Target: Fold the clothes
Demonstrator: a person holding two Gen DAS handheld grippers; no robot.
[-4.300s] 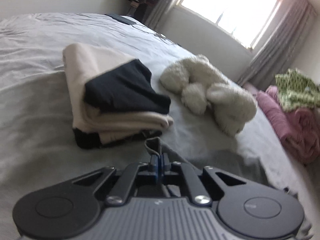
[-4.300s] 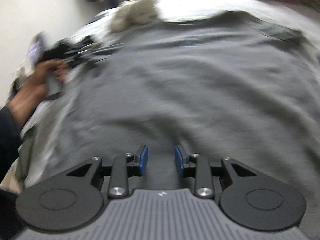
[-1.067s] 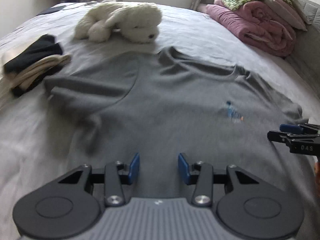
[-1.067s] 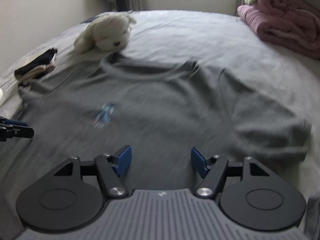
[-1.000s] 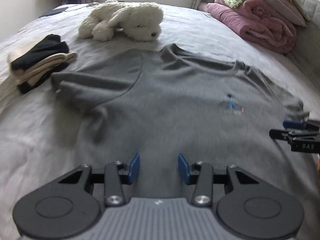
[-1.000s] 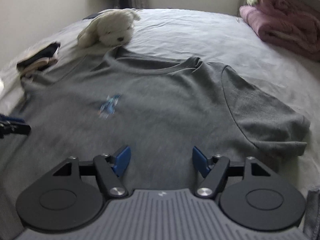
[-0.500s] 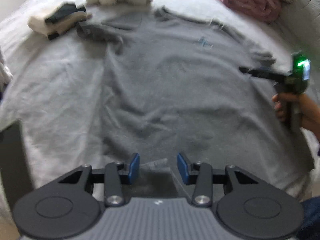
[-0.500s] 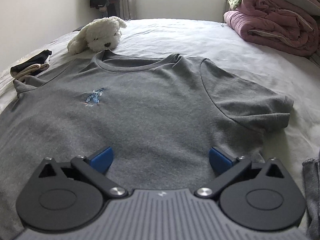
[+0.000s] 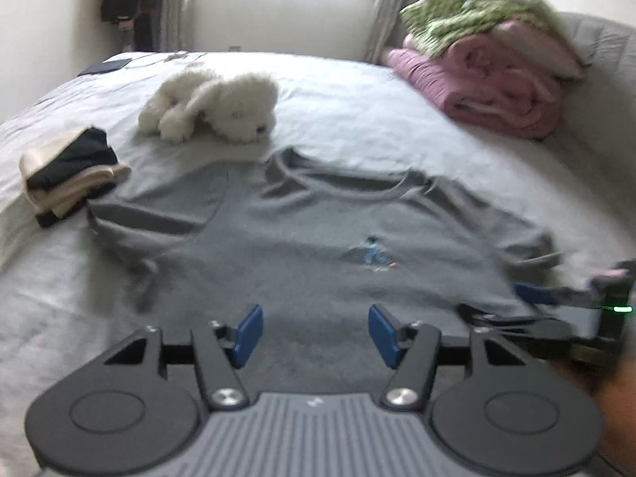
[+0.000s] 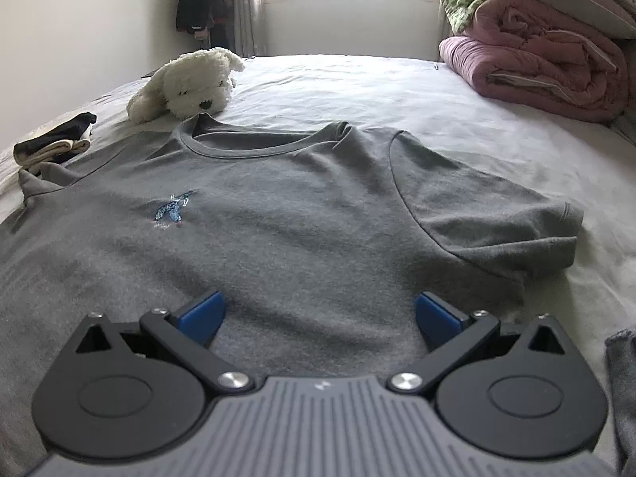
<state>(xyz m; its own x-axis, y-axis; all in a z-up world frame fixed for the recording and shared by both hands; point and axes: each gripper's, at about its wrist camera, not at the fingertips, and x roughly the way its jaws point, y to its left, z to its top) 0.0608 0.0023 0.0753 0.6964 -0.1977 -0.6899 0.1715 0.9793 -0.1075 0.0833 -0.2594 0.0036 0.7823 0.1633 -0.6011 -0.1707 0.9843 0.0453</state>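
Since half a second ago, left gripper has swung low over the shirt, fingers opening, nothing between them. From the right wrist, right gripper hovers over the shirt's lower half, fingers wide, empty. Shirt lies flat, face up, on the bed. Spreading looks done; folding probably starts by pinching a sleeve or side.

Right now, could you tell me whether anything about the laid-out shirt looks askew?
Yes: the grey T-shirt lies mostly flat, but its sleeve nearest the folded clothes is rumpled and folded on itself, unlike the other sleeve.
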